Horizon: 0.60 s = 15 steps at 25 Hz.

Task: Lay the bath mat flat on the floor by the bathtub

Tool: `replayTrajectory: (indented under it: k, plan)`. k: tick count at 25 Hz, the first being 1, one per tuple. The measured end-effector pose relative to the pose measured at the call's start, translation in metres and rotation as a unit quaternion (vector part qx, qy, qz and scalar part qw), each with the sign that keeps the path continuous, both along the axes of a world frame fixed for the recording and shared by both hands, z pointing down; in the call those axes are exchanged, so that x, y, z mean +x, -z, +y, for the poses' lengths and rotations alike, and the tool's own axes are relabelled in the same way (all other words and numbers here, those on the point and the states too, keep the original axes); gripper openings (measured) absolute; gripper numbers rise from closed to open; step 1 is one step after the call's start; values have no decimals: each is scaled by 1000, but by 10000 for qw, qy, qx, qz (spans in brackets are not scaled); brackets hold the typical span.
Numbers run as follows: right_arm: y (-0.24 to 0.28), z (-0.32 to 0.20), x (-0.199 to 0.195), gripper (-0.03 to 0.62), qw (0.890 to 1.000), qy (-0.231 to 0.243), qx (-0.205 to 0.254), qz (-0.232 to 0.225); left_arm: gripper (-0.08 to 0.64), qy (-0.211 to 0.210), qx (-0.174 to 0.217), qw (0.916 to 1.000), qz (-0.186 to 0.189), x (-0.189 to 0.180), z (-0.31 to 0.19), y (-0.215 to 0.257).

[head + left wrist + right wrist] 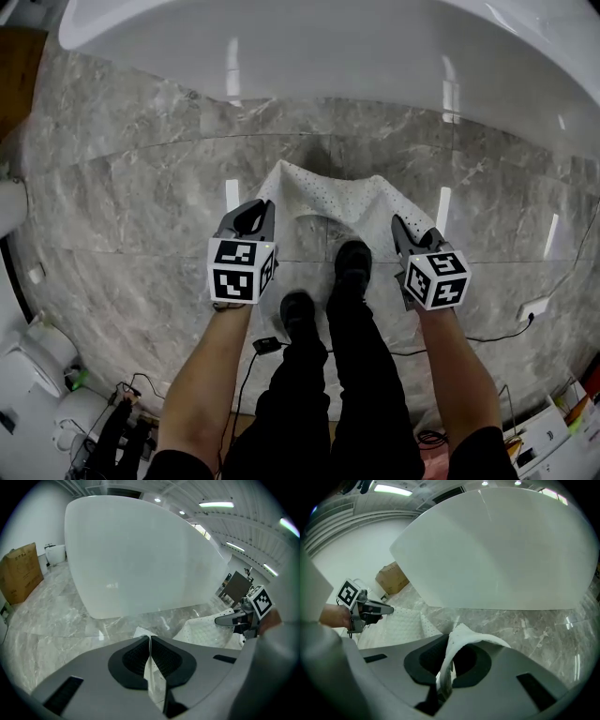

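Note:
The white perforated bath mat hangs off the grey marble floor between my two grippers, sagging in the middle, just in front of the white bathtub. My left gripper is shut on the mat's left edge, and a thin white fold shows pinched between its pads. My right gripper is shut on the mat's right corner, which curls up out of the jaws. From each gripper view the other gripper can be seen holding the mat. The bathtub looms close ahead.
The person's black shoes stand on the floor just behind the mat. A cardboard box sits left of the tub. A toilet, cables and a white socket block lie behind and to the sides.

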State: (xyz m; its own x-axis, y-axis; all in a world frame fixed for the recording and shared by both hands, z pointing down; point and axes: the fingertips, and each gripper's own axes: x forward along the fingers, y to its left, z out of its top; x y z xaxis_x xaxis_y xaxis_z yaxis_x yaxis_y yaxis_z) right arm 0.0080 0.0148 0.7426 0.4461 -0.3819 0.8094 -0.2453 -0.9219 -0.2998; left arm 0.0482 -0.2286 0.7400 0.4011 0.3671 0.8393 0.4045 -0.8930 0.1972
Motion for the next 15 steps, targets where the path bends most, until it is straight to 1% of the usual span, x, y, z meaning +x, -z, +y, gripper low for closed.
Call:
replayTrajectory:
  k: [2, 7, 11, 15]
  plan:
    - [-10, 7, 12, 21, 10000, -32, -42, 67, 18, -4, 36, 10000, 46, 8, -3, -14]
    - [-33, 29, 43, 21, 9985, -336, -199, 379, 18, 113, 185, 9996, 161, 24, -18, -49]
    - [-60, 33, 58, 21, 9979, -232, -403, 457, 18, 153, 312, 9991, 242, 29, -34, -72]
    - [-94, 50, 61, 23, 9953, -223, -807, 496, 18, 150, 419, 9987, 250, 31, -45, -98]
